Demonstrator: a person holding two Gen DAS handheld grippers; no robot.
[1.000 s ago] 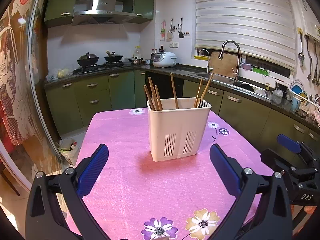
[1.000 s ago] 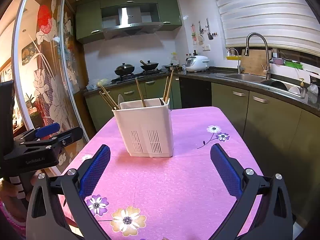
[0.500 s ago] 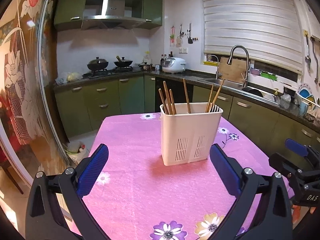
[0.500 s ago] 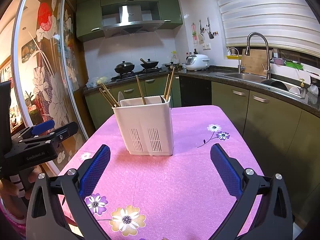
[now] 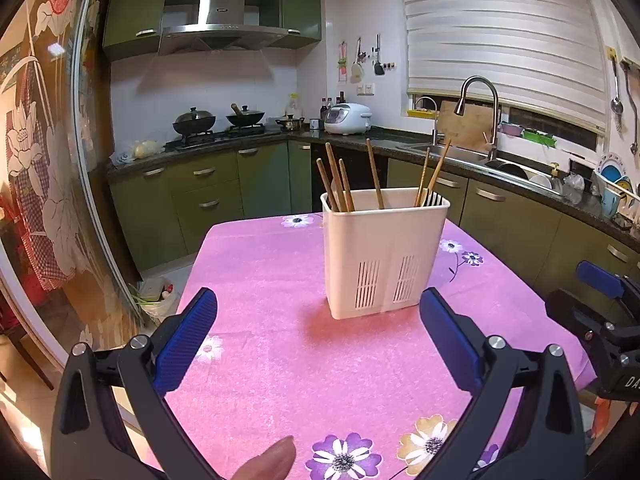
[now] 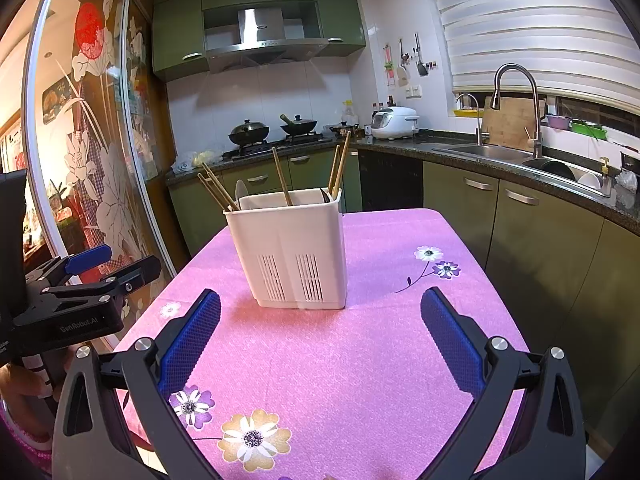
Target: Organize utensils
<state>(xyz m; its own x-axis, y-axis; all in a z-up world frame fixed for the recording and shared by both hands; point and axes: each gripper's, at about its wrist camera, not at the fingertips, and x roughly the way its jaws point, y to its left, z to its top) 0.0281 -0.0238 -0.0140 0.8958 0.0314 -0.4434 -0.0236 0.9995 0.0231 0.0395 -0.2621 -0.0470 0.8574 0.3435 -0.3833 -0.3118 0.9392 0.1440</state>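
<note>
Left gripper (image 5: 318, 332) level above worktop (image 5: 280, 360), jaws wide, empty. Right gripper (image 6: 320, 334) same pose, jaws wide, empty. Holder (image 5: 384, 254) upright ahead of both jaws, centred. Chopsticks (image 5: 338, 188) stand inside, tips up, leaning.

pink flowered tablecloth (image 5: 280, 280), white holder (image 5: 384, 256), brown chopsticks (image 5: 336, 184), green cabinets (image 5: 208, 196).
</note>
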